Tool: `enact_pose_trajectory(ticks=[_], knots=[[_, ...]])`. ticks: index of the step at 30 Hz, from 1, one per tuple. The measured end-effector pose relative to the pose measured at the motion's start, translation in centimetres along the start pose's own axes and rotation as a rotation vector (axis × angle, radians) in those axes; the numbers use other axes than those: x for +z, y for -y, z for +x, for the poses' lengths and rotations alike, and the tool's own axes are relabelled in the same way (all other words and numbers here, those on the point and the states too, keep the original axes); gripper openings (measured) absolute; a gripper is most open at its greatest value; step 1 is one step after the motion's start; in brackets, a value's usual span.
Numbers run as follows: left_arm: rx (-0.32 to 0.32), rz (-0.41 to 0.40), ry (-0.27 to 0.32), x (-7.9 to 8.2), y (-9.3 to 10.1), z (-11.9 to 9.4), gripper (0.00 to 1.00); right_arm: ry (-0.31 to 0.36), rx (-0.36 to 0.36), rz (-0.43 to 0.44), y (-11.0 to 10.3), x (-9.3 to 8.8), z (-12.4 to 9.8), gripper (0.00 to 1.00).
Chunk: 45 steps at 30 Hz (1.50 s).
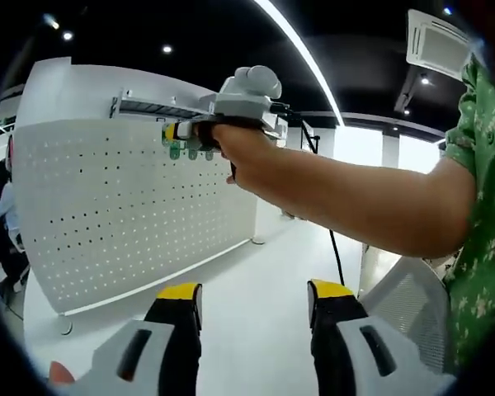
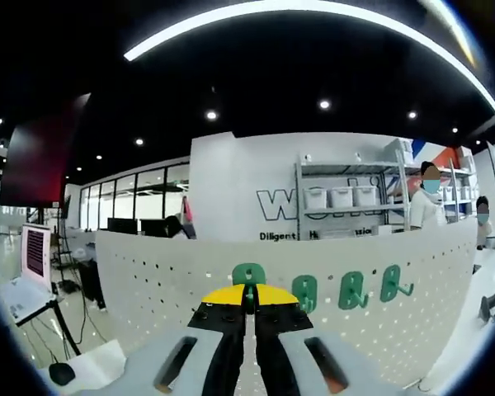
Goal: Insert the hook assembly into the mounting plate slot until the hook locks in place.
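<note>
A white perforated mounting plate [image 1: 132, 214] stands upright. A hand holds my right gripper [image 1: 190, 130] against the plate's top edge, where several green hooks [image 1: 186, 150] hang in a row. In the right gripper view, my right gripper [image 2: 249, 297] has its yellow-tipped jaws shut on a green hook [image 2: 248, 275] at the upper part of the plate [image 2: 148, 280]. Three more green hooks [image 2: 352, 289] sit on the plate to its right. My left gripper [image 1: 254, 293] hangs open lower down, away from the plate, with nothing between its jaws.
The person's bare arm [image 1: 355, 198] and green sleeve [image 1: 478, 165] cross the left gripper view. A white mesh object [image 1: 404, 297] is beside my left gripper. A laptop on a stand [image 2: 33, 264], shelves with bins [image 2: 346, 198] and people [image 2: 429, 206] stand beyond the plate.
</note>
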<state>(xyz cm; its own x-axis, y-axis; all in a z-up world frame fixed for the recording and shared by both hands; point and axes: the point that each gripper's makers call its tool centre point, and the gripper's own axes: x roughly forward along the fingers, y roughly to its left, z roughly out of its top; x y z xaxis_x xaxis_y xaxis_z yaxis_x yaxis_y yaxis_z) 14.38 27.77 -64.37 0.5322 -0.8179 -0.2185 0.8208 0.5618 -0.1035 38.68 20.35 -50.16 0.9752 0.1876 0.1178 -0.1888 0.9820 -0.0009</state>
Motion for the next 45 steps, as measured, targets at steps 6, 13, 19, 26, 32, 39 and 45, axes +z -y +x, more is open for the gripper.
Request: enact_pose_trajectory(ticks=[6,13,19,26,32,39,45], knots=[[0.002,-0.004,0.002,-0.1,-0.3,0.0,0.53,-0.009,-0.009,-0.004,0.1,-0.4,1.0,0.01],[0.004,-0.016,-0.005,-0.5,-0.7,0.1,0.53,-0.014,-0.013,-0.014,0.0,-0.7,1.4,0.02],[0.0,-0.022,-0.006,-0.6,-0.9,0.3,0.53,-0.006,-0.02,-0.005,0.0,-0.7,1.8,0.02],[0.002,-0.027,-0.007,-0.7,-1.3,0.4,0.53,-0.005,-0.03,0.004,0.0,-1.0,2.3,0.02],[0.001,-0.032,-0.006,-0.8,-1.6,0.4,0.53,-0.002,-0.043,0.004,0.2,-1.1,2.7,0.02],[-0.001,-0.036,-0.004,-0.8,-1.8,0.4,0.53,0.0,-0.053,0.006,0.4,-1.2,3.0,0.02],[-0.005,-0.039,-0.002,-0.9,-2.0,0.4,0.53,0.002,-0.059,0.003,0.6,-1.2,3.2,0.02]])
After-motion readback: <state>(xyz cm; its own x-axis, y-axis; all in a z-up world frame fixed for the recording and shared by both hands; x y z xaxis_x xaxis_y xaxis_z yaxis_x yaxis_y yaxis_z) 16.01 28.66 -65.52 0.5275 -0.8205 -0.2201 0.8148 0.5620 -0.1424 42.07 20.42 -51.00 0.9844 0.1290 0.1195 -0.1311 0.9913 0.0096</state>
